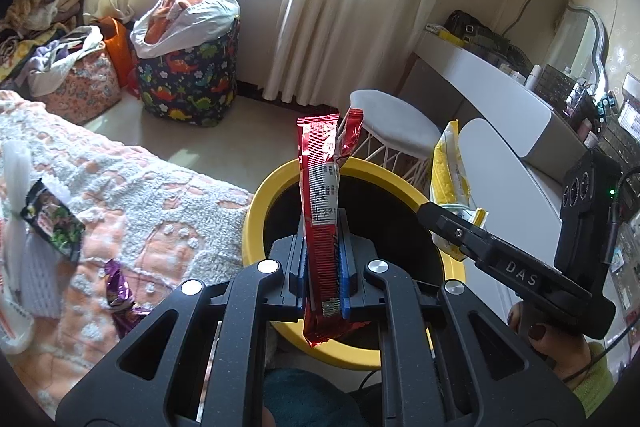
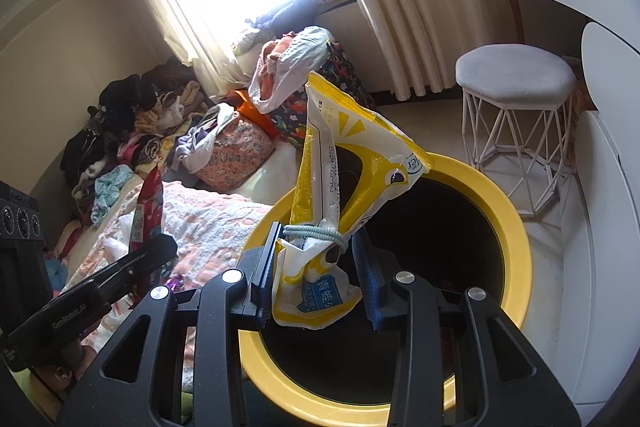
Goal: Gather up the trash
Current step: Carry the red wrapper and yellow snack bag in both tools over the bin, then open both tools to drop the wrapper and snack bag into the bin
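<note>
Both over the yellow-rimmed bin [image 1: 256,203]: left hand-held gripper [image 1: 325,259] clamped tight on the red wrapper [image 1: 320,211], right hand-held gripper [image 2: 316,267] part-closed around the yellow-and-white packet [image 2: 320,187], which looks liable to snag on that rim when let go.

In the left wrist view the bin [image 1: 256,211] sits at centre, the bed [image 1: 140,195] to its left, the stool [image 1: 394,131] behind it, upper right. A wrapper [image 1: 322,223] stands upright before the bin's mouth. A bag [image 1: 450,171] hangs at the bin's right rim.
</note>
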A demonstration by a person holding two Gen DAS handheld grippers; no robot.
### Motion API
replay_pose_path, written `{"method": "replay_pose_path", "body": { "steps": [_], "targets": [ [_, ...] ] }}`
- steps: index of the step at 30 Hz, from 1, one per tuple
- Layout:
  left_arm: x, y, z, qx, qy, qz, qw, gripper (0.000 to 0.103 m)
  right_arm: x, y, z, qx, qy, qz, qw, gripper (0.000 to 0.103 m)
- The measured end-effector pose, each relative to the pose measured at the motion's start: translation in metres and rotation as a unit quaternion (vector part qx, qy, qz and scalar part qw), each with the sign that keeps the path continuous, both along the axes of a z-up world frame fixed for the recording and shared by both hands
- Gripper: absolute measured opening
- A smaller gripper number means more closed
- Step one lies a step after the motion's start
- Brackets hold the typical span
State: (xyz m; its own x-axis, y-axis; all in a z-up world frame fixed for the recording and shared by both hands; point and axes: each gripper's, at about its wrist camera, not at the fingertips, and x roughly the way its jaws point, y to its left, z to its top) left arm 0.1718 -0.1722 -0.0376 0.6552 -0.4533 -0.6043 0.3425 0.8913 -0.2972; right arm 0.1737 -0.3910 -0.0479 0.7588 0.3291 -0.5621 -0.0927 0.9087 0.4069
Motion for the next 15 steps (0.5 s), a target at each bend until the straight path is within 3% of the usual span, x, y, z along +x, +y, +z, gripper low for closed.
{"method": "replay_pose_path", "body": {
  "steps": [12,15],
  "targets": [
    [0.035,-0.013,-0.021,0.0,0.036,-0.014,0.9992,0.007,0.01,-0.003,-0.021,-0.005,0.037,-0.004,0.999,0.034],
    [0.041,-0.017,-0.023,-0.003,0.043,-0.022,0.9988,0.007,0.012,-0.004,-0.026,-0.006,0.048,-0.007,0.999,0.038]
  ]
}}
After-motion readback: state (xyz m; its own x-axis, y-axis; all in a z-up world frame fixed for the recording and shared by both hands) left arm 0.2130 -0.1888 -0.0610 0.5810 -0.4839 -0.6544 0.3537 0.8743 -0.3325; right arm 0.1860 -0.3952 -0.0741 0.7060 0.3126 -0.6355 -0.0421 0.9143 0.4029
